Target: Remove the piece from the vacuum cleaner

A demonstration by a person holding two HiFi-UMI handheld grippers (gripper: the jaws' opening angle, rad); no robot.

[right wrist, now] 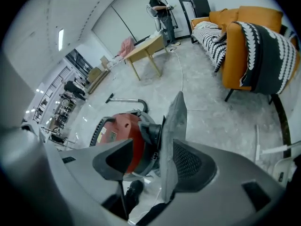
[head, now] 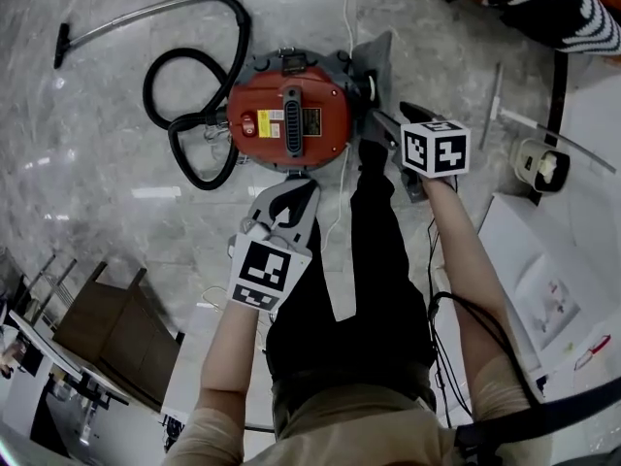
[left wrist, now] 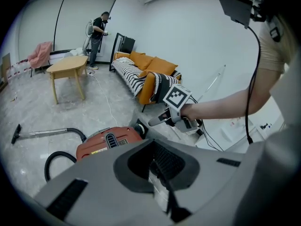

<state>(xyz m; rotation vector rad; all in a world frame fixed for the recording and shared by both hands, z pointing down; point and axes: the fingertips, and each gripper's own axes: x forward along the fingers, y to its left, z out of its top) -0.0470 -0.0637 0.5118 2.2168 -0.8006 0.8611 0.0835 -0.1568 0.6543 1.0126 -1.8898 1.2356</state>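
Hose (head: 247, 27): loops over the floor at far left and joins the left side of the vacuum cleaner (head: 288, 119).

Vacuum cleaner: sits red on the floor ahead, between the two grippers. Seems whole, with no piece lifted off or lying loose beside it.

Left gripper (left wrist: 153, 154): hovers just beside the near edge of the body, jaws together on nothing.

Right gripper (right wrist: 153, 149): hangs by the right end, jaws wide apart and gripping nothing. Frames a black round fitting (right wrist: 149, 133) there and a grey strip (head: 374, 66), apparently on the floor.

Looks barely begun. Leaves everything to do: closing on the piece and pulling it free. Cannot tell the intended piece.
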